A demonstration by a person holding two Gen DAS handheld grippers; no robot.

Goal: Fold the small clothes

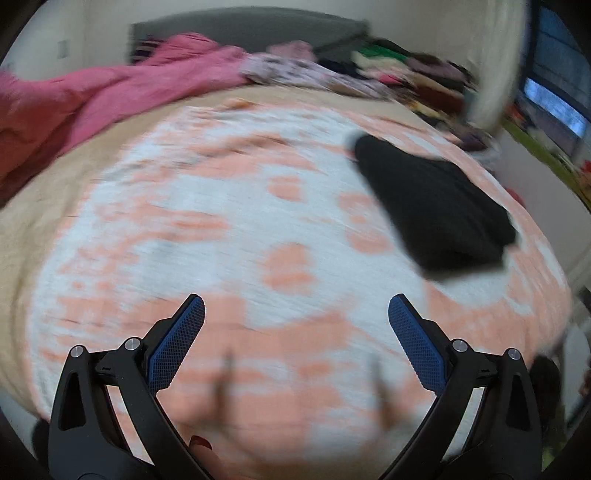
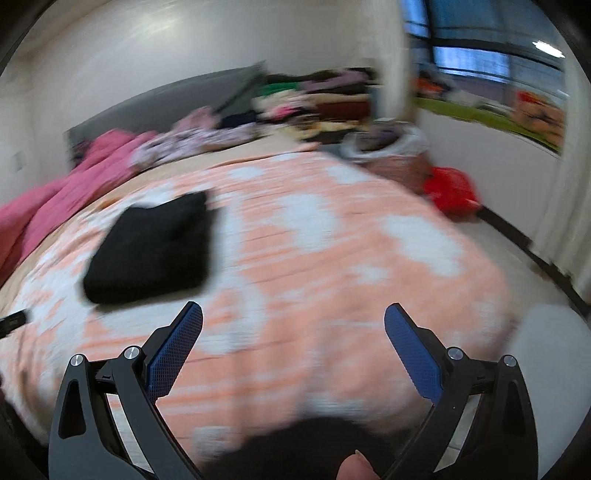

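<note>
One bed fills the left wrist view, spread with a peach-and-white patterned cover; all of it is motion-blurred. One folded black garment lies on the cover toward the right, well ahead of the left gripper, whose blue-padded fingers are spread wide with nothing between them. A pink blanket is heaped along the far left edge, and mixed clothes are piled at the far end below a grey headboard. White walls stand behind.

From the right wrist, the same bed shows with the black garment at left, ahead and to the left of the right gripper, also released and empty. One basket stands beyond the far corner, one red object on the floor beside it. A window sits at upper right. A fingertip shows at the bottom edge.
</note>
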